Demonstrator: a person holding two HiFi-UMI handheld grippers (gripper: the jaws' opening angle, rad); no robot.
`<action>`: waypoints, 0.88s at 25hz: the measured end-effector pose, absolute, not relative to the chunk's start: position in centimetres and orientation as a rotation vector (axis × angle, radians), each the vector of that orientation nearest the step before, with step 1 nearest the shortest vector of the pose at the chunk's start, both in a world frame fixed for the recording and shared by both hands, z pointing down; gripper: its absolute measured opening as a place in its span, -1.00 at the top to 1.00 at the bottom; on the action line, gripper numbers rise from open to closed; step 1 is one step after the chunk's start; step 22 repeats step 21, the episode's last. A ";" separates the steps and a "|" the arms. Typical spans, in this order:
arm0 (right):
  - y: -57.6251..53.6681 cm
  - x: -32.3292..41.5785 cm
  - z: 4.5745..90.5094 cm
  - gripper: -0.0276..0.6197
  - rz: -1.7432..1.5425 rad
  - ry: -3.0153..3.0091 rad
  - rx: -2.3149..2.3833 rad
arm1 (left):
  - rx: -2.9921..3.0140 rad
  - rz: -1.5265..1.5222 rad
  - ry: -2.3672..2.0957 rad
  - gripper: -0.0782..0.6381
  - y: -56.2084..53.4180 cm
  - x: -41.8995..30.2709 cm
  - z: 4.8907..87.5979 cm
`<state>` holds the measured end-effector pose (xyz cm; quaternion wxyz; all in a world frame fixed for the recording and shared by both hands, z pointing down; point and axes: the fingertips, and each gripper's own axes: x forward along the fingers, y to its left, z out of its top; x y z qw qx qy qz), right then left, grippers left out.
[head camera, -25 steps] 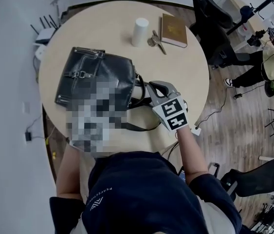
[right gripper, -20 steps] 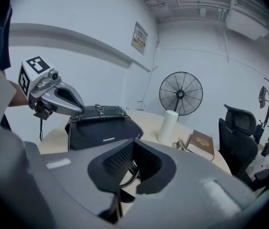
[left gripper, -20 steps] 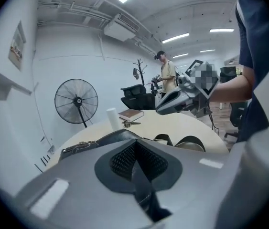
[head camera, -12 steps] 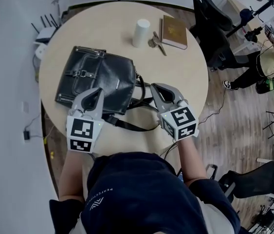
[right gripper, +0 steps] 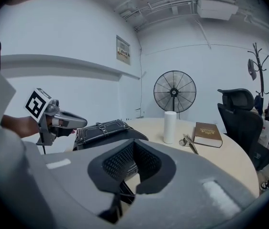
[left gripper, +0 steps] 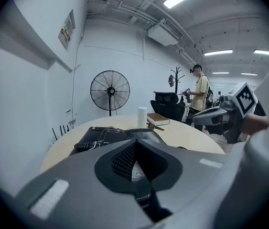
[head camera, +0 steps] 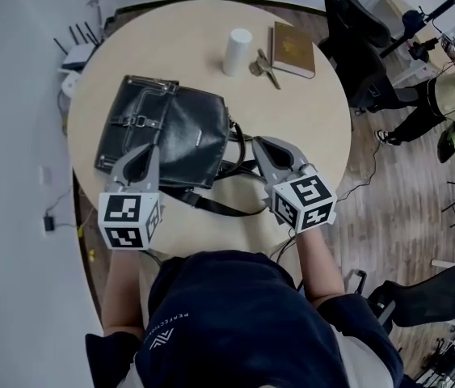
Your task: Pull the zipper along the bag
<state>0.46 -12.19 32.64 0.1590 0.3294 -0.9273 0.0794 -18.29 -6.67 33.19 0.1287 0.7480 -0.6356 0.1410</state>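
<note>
Left gripper [head camera: 150, 153] swung in, bag [head camera: 180, 124] just ahead of its jaws; right gripper [head camera: 258, 144] beside strap [head camera: 221, 209]. Both jaws closed, empty. Bag looks soft, floppy; pinch the zipper tab.

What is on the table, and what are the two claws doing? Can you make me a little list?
table: round, pale
bag: black, lying flat on the table
strap: black, trailing from the bag toward the person
cup: white, upright, at the far side
book: brown, lying flat, right of the cup
left claw: shut, tip at the bag's near edge
right claw: shut, tip by the bag's right side
</note>
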 end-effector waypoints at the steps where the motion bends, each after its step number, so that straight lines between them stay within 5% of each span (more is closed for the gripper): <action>1: -12.2 0.4 32.7 0.91 0.232 -2.653 0.939 | 2.167 0.409 -1.850 0.73 -6.6 -18.4 33.3; 22: -12.7 0.0 33.4 0.91 0.299 -2.664 0.931 | 2.027 0.408 -1.766 0.74 -6.9 -18.2 34.9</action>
